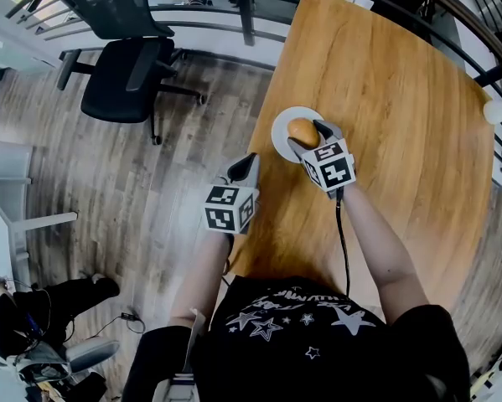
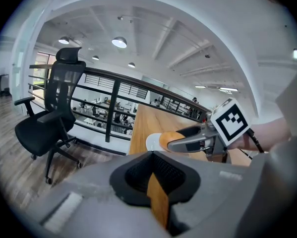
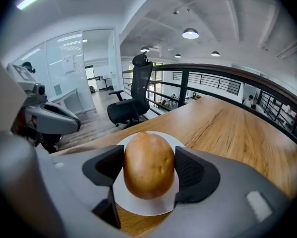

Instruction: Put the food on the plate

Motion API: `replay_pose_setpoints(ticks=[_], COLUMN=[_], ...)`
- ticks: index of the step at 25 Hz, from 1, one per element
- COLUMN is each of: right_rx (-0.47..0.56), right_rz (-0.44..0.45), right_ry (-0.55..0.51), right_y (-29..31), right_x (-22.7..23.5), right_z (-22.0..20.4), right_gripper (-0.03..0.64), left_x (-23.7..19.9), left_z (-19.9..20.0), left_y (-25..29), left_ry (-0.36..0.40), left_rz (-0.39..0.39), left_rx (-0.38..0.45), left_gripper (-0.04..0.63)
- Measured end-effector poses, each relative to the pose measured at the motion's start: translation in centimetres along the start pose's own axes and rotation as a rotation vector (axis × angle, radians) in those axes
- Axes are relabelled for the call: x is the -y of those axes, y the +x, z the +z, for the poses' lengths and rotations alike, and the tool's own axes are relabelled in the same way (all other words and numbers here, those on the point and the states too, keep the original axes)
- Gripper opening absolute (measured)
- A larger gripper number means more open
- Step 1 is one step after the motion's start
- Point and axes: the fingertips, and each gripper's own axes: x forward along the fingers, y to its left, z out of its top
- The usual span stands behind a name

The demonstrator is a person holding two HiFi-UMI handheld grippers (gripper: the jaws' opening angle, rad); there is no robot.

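If let go too early, could roll off white plate (image 1: 282,126) toward table (image 1: 401,99) edge: rounded, no flat base. Right gripper (image 1: 307,137) spread wide, pads clamped on potato (image 3: 149,163), just over plate centre. Left gripper (image 1: 244,167) closed, empty, left of plate, not touching.

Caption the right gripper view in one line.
Right tongs hold a rounded brown food over a white plate on the wooden table.

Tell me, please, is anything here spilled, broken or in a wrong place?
Nothing is spilled or broken. The right gripper holds the brown food over the white plate on the wooden table. Only the plate's place stands out a little: it sits close to the table's edge.
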Motion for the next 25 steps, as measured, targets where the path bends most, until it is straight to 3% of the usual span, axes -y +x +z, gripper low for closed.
replay_pose_setpoints(ticks=[4, 25], right_rx=[-0.003, 0.019], right_rz=[-0.017, -0.014], right_ry=[-0.033, 0.005], right_y=[0.2, -3.0], right_x=[-0.2, -1.6], right_z=[0.0, 0.0], right_gripper=[0.328, 0.373], left_x=[-0.1, 2.0], left_z=[0.1, 1.1], left_y=[-0.2, -3.2], left_ry=[-0.002, 0.027], left_rz=[0.004, -0.005], left_rx=[0.008, 0.054], left_gripper=[0.002, 0.002])
